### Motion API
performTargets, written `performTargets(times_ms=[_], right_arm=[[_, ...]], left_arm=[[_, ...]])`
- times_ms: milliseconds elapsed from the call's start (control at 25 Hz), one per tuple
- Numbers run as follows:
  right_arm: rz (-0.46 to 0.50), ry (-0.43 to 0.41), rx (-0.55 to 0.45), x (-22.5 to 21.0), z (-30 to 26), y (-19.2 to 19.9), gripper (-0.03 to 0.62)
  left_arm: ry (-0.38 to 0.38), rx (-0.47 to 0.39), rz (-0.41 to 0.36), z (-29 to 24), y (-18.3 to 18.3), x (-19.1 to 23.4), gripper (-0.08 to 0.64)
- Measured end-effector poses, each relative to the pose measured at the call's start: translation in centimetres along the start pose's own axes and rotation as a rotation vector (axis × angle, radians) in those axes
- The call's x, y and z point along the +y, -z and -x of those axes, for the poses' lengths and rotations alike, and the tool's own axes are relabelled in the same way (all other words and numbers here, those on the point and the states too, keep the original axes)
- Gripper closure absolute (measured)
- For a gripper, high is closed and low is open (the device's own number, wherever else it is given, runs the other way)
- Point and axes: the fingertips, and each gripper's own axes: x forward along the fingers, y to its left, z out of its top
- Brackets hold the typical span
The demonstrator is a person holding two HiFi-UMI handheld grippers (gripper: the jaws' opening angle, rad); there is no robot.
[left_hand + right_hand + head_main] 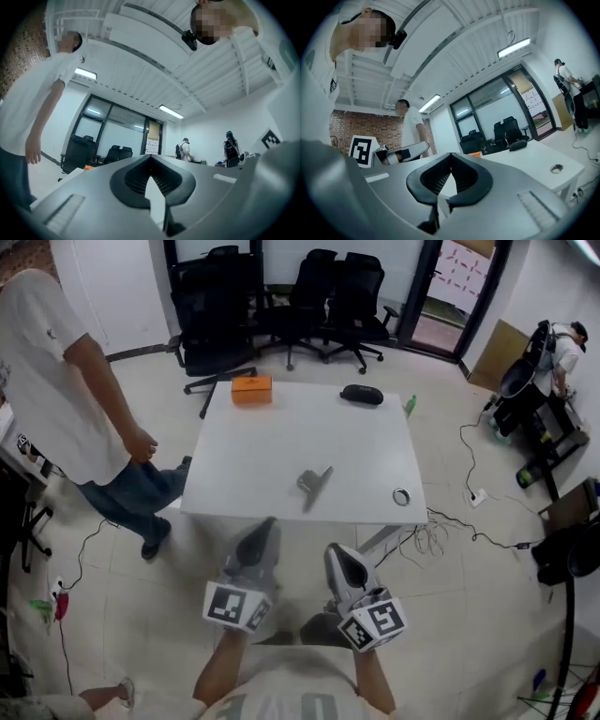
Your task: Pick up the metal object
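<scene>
Metal object (314,482): lies near the middle of the white table (281,442), toward its near edge, touching nothing. Only the head view shows it.
Left gripper (266,525): clenched on nothing, tips meeting. It is held off the table's near edge, short of the object.
Right gripper (337,557): clenched and empty, beside the left one and a little lower in the head view.
Far edge of the table: orange box (251,390) and black case (361,395), well apart.
Right front corner: small ring (401,496).
Left gripper view: tilted up to the ceiling, with a standing person (33,93) at its left.
Right gripper view: takes in the table top, the ring and the left gripper's marker cube.
</scene>
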Motion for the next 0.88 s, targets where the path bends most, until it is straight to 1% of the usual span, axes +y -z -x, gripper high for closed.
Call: performTargets(times_ms=[200,320,560,680,760,880], right_arm=[[-0.02,0.0,0.034,-2.2,-2.6,0.2,0.58],[-0.016,-0.015,0.041,-3.1,-3.4,0.0,0.58],[-0.007,-0.028,0.051,-4.6,-5.6,-0.2,0.58],[0.011,-0.035,0.078,-5.5,-6.7,0.6,0.581],[0.036,-0.057,0.105,-6.5,-8.2,1.3,0.562],[0.077,-0.095,0.177,-8.5,-11.4,3.0,0.508]], left_arm=[[-0.019,0.017,0.021,-2.8,1.0,1.2,0.56],[-0.029,0.024,0.03,-3.8,1.5,1.3,0.56],[-0.032,0.024,0.023,-6.1,1.6,2.2,0.56],[-0.04,0.027,0.015,-6.7,2.0,2.4,0.56],[-0.052,0.034,0.016,-7.2,2.3,2.9,0.56],[-0.077,0.048,0.03,-8.1,2.6,4.0,0.56]])
